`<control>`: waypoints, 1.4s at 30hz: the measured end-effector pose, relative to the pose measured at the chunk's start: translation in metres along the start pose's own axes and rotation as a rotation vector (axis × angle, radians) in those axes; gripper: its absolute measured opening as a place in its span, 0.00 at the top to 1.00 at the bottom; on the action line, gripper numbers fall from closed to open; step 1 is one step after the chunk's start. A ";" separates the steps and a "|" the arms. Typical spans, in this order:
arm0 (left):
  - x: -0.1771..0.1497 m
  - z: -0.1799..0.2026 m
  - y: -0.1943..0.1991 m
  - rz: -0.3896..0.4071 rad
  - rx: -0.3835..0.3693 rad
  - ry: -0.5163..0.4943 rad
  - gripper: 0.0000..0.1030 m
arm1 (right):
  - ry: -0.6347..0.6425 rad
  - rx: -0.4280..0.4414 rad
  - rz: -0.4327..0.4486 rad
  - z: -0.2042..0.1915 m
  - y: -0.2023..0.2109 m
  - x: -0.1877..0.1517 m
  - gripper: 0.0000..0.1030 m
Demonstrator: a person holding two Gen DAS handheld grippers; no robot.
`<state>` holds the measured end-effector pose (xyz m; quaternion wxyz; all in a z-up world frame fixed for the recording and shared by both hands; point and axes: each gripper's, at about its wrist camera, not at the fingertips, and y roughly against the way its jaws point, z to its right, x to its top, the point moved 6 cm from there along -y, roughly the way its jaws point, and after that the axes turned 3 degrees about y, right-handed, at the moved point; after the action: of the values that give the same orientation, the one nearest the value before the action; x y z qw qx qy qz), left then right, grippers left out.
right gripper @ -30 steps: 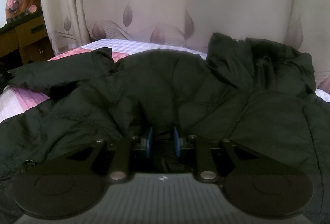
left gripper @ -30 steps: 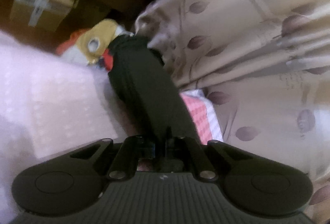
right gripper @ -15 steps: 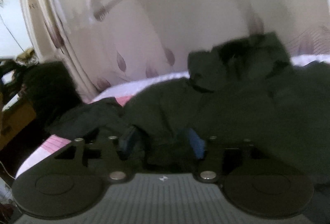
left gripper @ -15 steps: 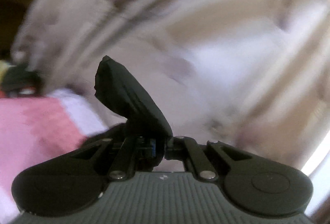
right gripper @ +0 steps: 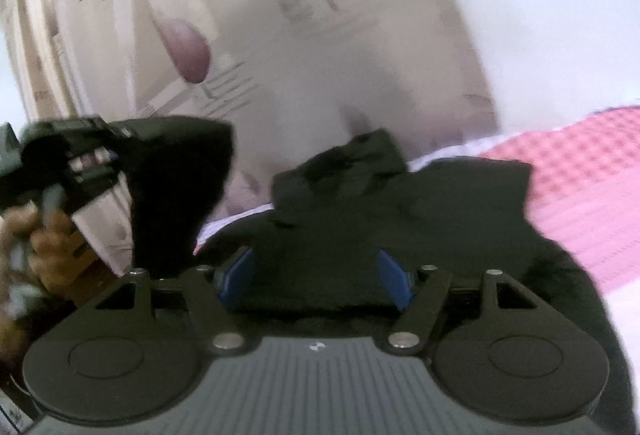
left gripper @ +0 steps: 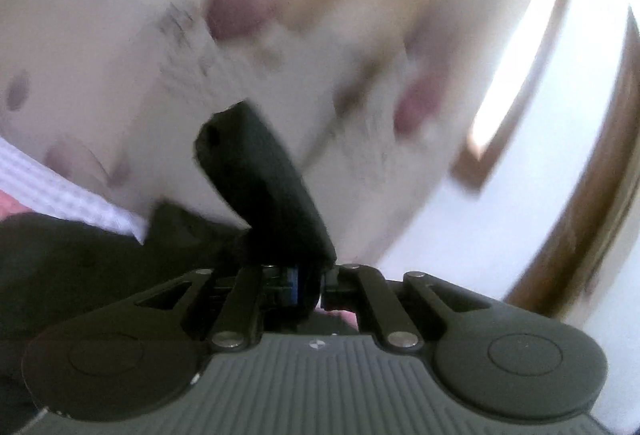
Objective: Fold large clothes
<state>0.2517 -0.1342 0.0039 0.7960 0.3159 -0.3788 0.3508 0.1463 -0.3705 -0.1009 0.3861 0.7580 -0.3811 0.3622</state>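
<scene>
1. Sleeve (left gripper: 260, 191) of the black jacket (right gripper: 400, 211) sticks up from the left gripper (left gripper: 310, 285), whose jaws are nearly closed and pinch it; they have just eased open a little, cloth between them.
2. Left wrist view: the rest of the jacket is a dark mass at lower left, on the bed (left gripper: 72, 191). Behind it, blurred curtain (left gripper: 120, 55) with mauve leaf prints, and a bright strip of window at right.
3. Right wrist view: right gripper (right gripper: 316, 277) stands with jaws wide, blue pads (right gripper: 236, 275) well apart. They have just been opening. Jacket cloth lies between them, but the pads do not press on it.
4. Only this view shows the jacket spread over the pink checked bed, collar bunched toward the curtain.
5. Only here is the left gripper seen from outside, at left, raised, a hand (right gripper: 48, 239) around its handle, the sleeve draped from it and hanging down.
6. Both views are motion-blurred; finer detail of the cloth cannot be told.
</scene>
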 end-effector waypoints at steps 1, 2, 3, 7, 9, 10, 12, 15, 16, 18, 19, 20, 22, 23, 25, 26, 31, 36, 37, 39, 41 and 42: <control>-0.013 0.000 -0.014 -0.031 0.003 -0.035 0.84 | -0.013 -0.006 -0.001 0.006 0.003 -0.001 0.33; -0.026 0.004 -0.024 -0.057 0.009 -0.077 0.81 | -0.025 -0.012 -0.001 0.013 0.006 -0.003 0.33; -0.038 0.007 -0.032 -0.082 0.017 -0.139 0.68 | -0.035 -0.017 0.002 0.017 0.008 -0.004 0.33; -0.079 0.027 -0.040 -0.092 0.061 -0.394 0.04 | -0.072 -0.027 0.013 0.031 0.013 -0.005 0.33; -0.092 0.038 -0.039 -0.065 0.074 -0.501 0.00 | -0.089 -0.027 0.021 0.037 0.018 -0.005 0.32; -0.094 0.035 -0.042 -0.072 0.083 -0.523 0.00 | -0.100 -0.024 0.026 0.040 0.022 -0.005 0.31; -0.100 0.035 -0.041 -0.085 0.078 -0.542 0.00 | -0.128 -0.015 0.033 0.043 0.024 -0.003 0.31; -0.103 0.021 -0.015 -0.070 0.077 -0.507 0.00 | -0.147 0.007 0.040 0.039 0.024 0.006 0.31; -0.104 0.015 -0.007 -0.067 0.080 -0.485 0.00 | -0.141 0.011 0.042 0.036 0.024 0.009 0.31; -0.098 -0.005 0.011 -0.044 0.110 -0.416 0.00 | -0.115 0.026 0.042 0.027 0.020 0.017 0.31; -0.093 -0.017 0.021 -0.029 0.125 -0.365 0.00 | -0.097 0.037 0.041 0.019 0.016 0.022 0.31; -0.086 -0.036 0.030 -0.010 0.135 -0.298 0.00 | -0.076 0.048 0.038 0.011 0.012 0.026 0.31; -0.072 -0.072 0.041 0.015 0.156 -0.177 0.00 | -0.014 0.070 0.012 -0.011 -0.005 0.034 0.32; -0.065 -0.093 0.045 0.024 0.183 -0.113 0.00 | 0.015 0.085 -0.002 -0.022 -0.013 0.037 0.32; -0.057 -0.138 0.049 0.009 0.219 0.046 0.01 | 0.084 0.114 -0.030 -0.050 -0.035 0.042 0.33; -0.056 -0.159 0.049 -0.007 0.214 0.135 0.03 | 0.121 0.132 -0.045 -0.066 -0.047 0.045 0.36; -0.070 -0.215 0.051 -0.028 0.145 0.339 0.06 | 0.269 0.246 -0.115 -0.142 -0.115 0.062 0.36; -0.078 -0.201 0.043 -0.053 0.179 0.207 0.00 | 0.358 0.325 -0.217 -0.199 -0.202 0.071 0.34; -0.080 -0.202 0.044 -0.047 0.178 0.209 0.00 | 0.381 0.335 -0.243 -0.207 -0.219 0.070 0.31; -0.080 -0.206 0.048 -0.027 0.160 0.234 0.00 | 0.404 0.360 -0.316 -0.219 -0.257 0.065 0.24; -0.082 -0.207 0.050 -0.009 0.141 0.258 0.00 | 0.418 0.350 -0.369 -0.229 -0.295 0.059 0.24; -0.082 -0.208 0.050 0.000 0.132 0.268 0.00 | 0.425 0.343 -0.401 -0.234 -0.312 0.056 0.24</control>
<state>0.2526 0.0274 -0.1582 0.8169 0.3179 -0.2452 0.4141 0.3791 -0.0577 -0.0473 0.3873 0.7793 -0.0691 0.4878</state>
